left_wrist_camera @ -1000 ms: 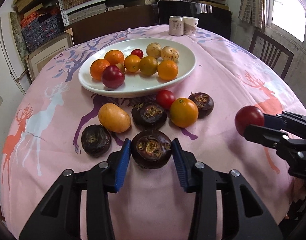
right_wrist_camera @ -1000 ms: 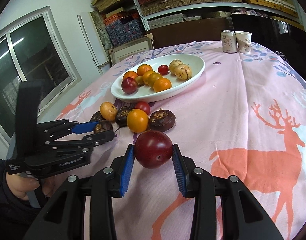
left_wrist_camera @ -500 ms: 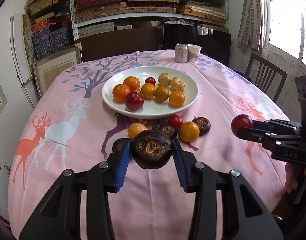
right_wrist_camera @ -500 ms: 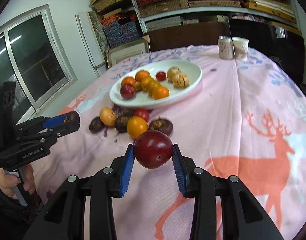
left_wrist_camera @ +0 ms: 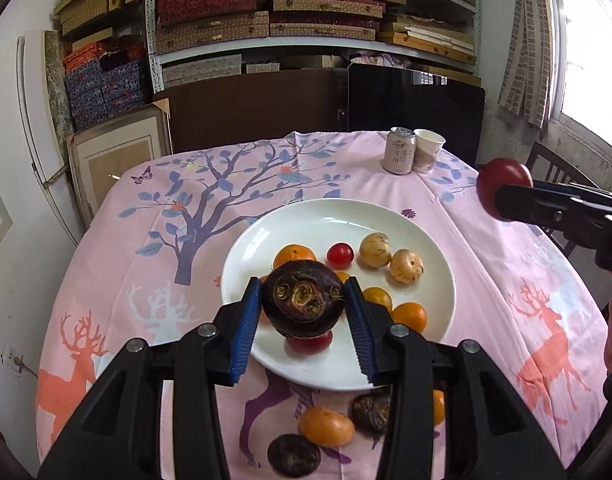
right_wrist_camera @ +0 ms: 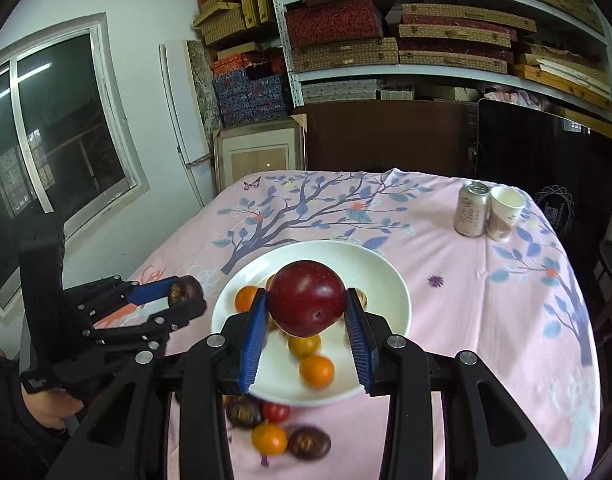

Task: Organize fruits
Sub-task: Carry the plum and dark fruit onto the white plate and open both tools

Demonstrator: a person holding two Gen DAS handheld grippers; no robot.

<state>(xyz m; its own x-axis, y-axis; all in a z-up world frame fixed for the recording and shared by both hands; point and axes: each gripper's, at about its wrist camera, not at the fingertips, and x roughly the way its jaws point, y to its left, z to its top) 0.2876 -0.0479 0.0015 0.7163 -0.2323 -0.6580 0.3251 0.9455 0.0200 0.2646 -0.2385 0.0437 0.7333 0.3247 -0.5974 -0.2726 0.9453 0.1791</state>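
Several oranges (left_wrist_camera: 294, 255) on white plate (left_wrist_camera: 439, 280); left gripper (left_wrist_camera: 304, 316) clamping dark fruit (left_wrist_camera: 303, 299), right gripper (right_wrist_camera: 306, 322) clamping red plum (right_wrist_camera: 307, 298).

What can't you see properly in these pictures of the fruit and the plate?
- Left wrist view: the dark brown round fruit held by the left gripper hides part of the white plate and most of a red fruit below it.
- Right wrist view: the dark red plum held by the right gripper covers fruit on the plate; loose fruit near the bottom is blurred.
- The silver can has print too small to read.
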